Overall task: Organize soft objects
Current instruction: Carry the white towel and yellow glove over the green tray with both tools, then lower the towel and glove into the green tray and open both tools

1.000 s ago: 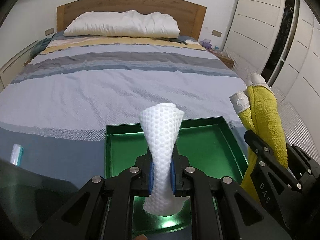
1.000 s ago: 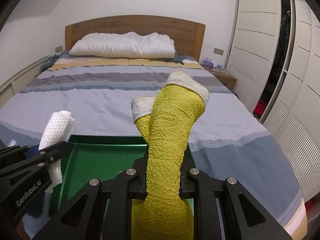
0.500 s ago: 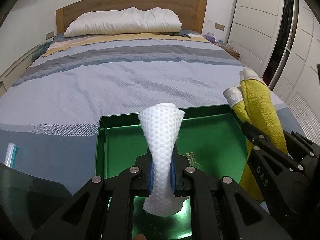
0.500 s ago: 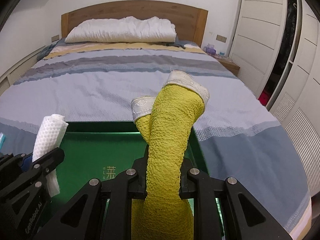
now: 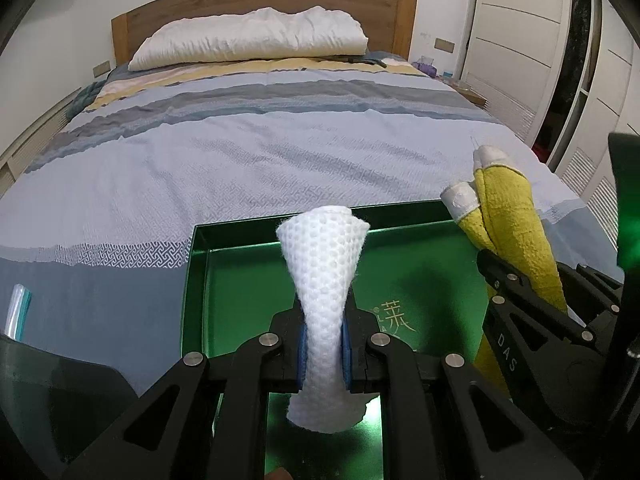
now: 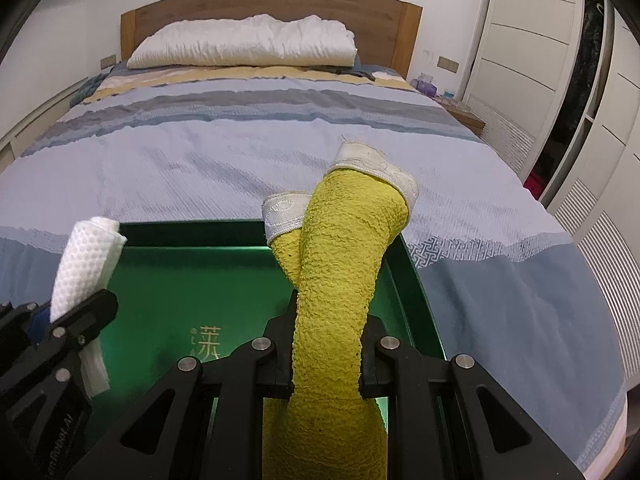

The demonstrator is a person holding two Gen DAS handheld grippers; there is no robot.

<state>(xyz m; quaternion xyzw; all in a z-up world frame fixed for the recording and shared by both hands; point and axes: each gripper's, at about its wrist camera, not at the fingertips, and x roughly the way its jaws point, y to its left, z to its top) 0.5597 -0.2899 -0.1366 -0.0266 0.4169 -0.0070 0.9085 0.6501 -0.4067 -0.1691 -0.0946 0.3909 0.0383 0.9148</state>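
Showing both tools above a green tray [image 5: 202, 280] that lies on the striped bedspread [image 5: 260, 152] at the foot of the bed. Left tool [image 5: 323, 354] clamped on a rolled white waffle-weave cloth [image 5: 324, 280], held upright over the tray's middle. Right tool [image 6: 326, 354] clamped on a yellow towel [image 6: 340, 280] with white trim, over the tray's right part; white pillow [image 6: 244, 42] at the wooden headboard [image 6: 272, 2]

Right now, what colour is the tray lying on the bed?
Glossy dark green tray, clearest in the right wrist view.
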